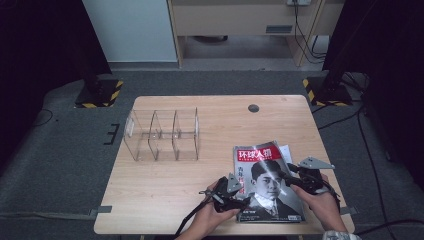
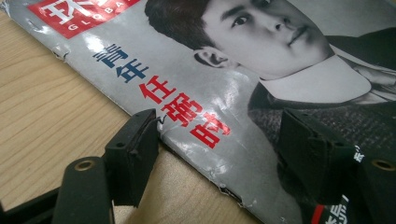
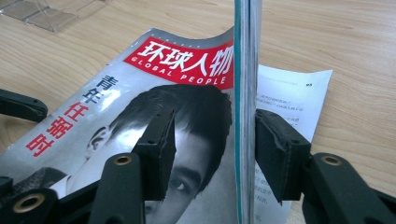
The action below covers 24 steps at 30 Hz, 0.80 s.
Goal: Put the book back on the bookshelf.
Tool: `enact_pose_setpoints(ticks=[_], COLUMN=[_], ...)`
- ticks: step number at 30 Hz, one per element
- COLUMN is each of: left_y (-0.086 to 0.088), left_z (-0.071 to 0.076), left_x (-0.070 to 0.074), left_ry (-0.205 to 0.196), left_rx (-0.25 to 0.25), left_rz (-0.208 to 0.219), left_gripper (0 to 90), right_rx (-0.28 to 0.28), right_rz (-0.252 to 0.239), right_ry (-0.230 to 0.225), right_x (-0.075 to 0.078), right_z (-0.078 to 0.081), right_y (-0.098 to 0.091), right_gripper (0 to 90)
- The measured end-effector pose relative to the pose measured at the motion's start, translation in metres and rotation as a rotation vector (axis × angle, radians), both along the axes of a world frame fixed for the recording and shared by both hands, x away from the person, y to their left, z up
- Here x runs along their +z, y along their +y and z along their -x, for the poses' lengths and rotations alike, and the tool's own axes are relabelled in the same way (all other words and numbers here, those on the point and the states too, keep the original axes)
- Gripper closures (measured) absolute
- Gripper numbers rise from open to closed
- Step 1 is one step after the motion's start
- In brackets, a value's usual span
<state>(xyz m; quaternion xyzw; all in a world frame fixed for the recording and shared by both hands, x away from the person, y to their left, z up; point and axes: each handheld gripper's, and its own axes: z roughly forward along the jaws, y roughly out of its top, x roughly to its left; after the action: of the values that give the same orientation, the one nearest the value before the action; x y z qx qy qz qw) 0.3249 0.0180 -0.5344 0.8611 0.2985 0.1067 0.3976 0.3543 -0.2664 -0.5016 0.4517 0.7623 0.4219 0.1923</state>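
Magazine (image 1: 267,182): lies cover up on the near right part of the table (image 1: 165,195), its bottom edge close to the table's near edge.
Handling: judged light, floppy and glossy; likely to sag and slide if taken by one corner. The spine side or a thick bundle of page edges looks the soundest hold.
Right gripper (image 3: 210,149): jaws apart, straddling a raised sheaf of page edges (image 3: 246,116); one pad is just beside or touching it, the other stands clear. Not yet clamped.
Left gripper (image 2: 219,154): jaws apart over the magazine's worn left edge, one pad on the wood side, one above the cover; nothing pinched.
View differences: the right gripper view shows a loose printed page (image 3: 289,93) beneath; the high view shows the clear divider rack (image 1: 162,135), well apart.
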Motion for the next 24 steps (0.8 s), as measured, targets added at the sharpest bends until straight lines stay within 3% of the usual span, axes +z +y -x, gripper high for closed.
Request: enact_pose_setpoints(ticks=[4,8,15,19,24], left_y=[0.000,0.000,0.000,0.000,0.000], left_z=[0.000,0.000,0.000,0.000,0.000], left_x=[0.000,0.000,0.000,0.000,0.000], left_ry=[0.001,0.001,0.001,0.000,0.000], left_rx=[0.000,0.000,-0.001,-0.001,-0.001], left_rz=[0.000,0.000,0.000,0.000,0.000], left_gripper=[28.3,28.2,28.2,28.2,28.2], right_rx=[0.021,0.040,0.001,-0.017,0.010], right_rz=[-0.026,-0.017,0.005,0.007,-0.034], right_ry=[0.000,0.012,0.029,0.078,0.061], right_x=[0.002,-0.001,-0.006,-0.014,-0.008], right_z=[0.002,0.001,-0.004,-0.011,-0.007], right_y=[0.001,0.005,0.002,-0.002,-0.002], right_gripper=[54.9,53.4,47.3,46.1,54.3])
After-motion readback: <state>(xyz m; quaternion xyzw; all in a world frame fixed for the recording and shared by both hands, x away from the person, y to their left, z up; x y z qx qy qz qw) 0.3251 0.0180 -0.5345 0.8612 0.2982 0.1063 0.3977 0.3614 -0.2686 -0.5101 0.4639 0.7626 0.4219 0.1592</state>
